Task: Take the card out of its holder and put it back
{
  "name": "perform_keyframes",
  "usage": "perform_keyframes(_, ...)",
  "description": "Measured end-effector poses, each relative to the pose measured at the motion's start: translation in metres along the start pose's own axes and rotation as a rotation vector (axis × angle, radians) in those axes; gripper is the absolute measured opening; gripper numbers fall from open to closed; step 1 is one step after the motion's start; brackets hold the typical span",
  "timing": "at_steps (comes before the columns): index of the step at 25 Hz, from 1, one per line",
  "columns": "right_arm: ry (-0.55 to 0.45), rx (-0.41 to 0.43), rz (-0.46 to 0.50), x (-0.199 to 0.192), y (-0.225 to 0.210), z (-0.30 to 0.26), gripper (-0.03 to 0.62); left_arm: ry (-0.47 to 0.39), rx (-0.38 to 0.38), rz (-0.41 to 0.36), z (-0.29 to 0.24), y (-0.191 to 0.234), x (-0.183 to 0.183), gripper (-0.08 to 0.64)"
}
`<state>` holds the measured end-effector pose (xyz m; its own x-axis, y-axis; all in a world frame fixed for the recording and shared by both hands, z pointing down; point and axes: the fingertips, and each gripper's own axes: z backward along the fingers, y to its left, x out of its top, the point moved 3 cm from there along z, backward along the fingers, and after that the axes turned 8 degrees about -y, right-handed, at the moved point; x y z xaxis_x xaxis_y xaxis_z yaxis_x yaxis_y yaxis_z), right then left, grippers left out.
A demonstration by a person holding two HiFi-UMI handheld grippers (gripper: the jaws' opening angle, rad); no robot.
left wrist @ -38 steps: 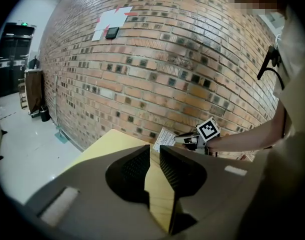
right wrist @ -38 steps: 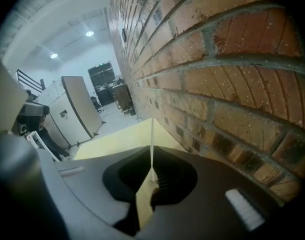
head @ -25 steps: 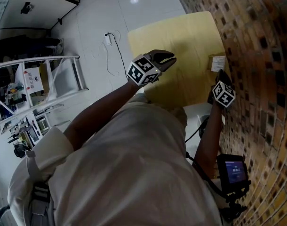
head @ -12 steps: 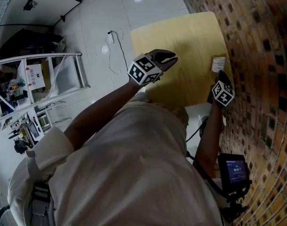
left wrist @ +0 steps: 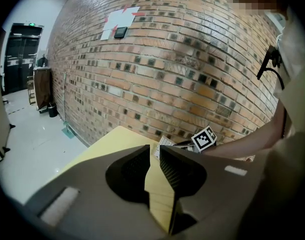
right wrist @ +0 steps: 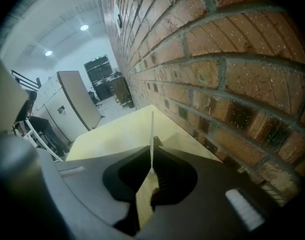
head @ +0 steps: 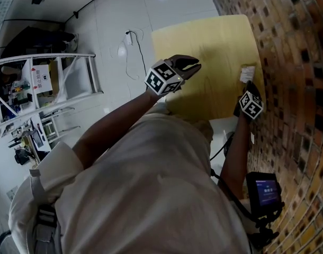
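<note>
A white card stands at the right edge of the yellow table, close to the brick wall. My right gripper is shut on it. In the right gripper view the card rises edge-on from between the pinched tips of the right gripper. I cannot make out the holder. My left gripper hovers over the table's near left part, apart from the card. In the left gripper view the left gripper shows only a narrow slit between its jaws, with nothing in it, and the card lies beyond.
A brick wall runs along the table's right side. A metal ladder frame and a cable are on the white floor to the left. A small device with a lit screen hangs at the person's waist.
My right gripper has sunk slightly toward the table with the card still pinched. The left gripper has stayed put. The head view has shifted a little.
</note>
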<state>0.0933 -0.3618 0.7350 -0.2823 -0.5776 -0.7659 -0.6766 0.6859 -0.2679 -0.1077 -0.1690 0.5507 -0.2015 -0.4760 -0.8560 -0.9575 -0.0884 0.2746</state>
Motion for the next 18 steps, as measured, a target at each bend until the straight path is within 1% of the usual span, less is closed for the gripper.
perform_keyframes(5, -0.018, 0.001, -0.001, -0.004, -0.003, -0.003, 0.012, -0.011, 0.015, 0.002, 0.006, -0.002, 0.0, 0.081)
perform_keyframes(8, -0.002, 0.006, 0.034, -0.006, -0.001, -0.006, 0.015, -0.014, 0.022, 0.003, 0.01, -0.004, 0.0, 0.081)
perform_keyframes(9, 0.004, 0.005, 0.05, -0.006, -0.001, -0.005, 0.044, -0.016, 0.021, 0.003, 0.011, -0.005, 0.0, 0.081)
perform_keyframes(10, 0.001, 0.0, 0.061, -0.004, 0.0, -0.003, 0.11, -0.018, 0.02, 0.003, 0.011, -0.006, 0.0, 0.081)
perform_keyframes(11, -0.01, -0.009, 0.065, 0.0, 0.0, 0.001, 0.132, -0.02, 0.017, 0.002, 0.012, -0.007, 0.0, 0.081)
perform_keyframes(12, -0.027, -0.018, 0.064, 0.006, 0.0, 0.006, 0.146, -0.025, 0.015, 0.0, 0.013, -0.008, 0.001, 0.081)
perform_keyframes(14, -0.066, -0.024, 0.055, 0.019, 0.005, 0.019, 0.152, -0.04, 0.018, -0.002, 0.014, -0.007, 0.004, 0.081)
perform_keyframes(18, -0.138, -0.003, 0.054, 0.045, 0.019, 0.05, 0.153, -0.092, 0.018, 0.004, 0.012, -0.005, 0.014, 0.081)
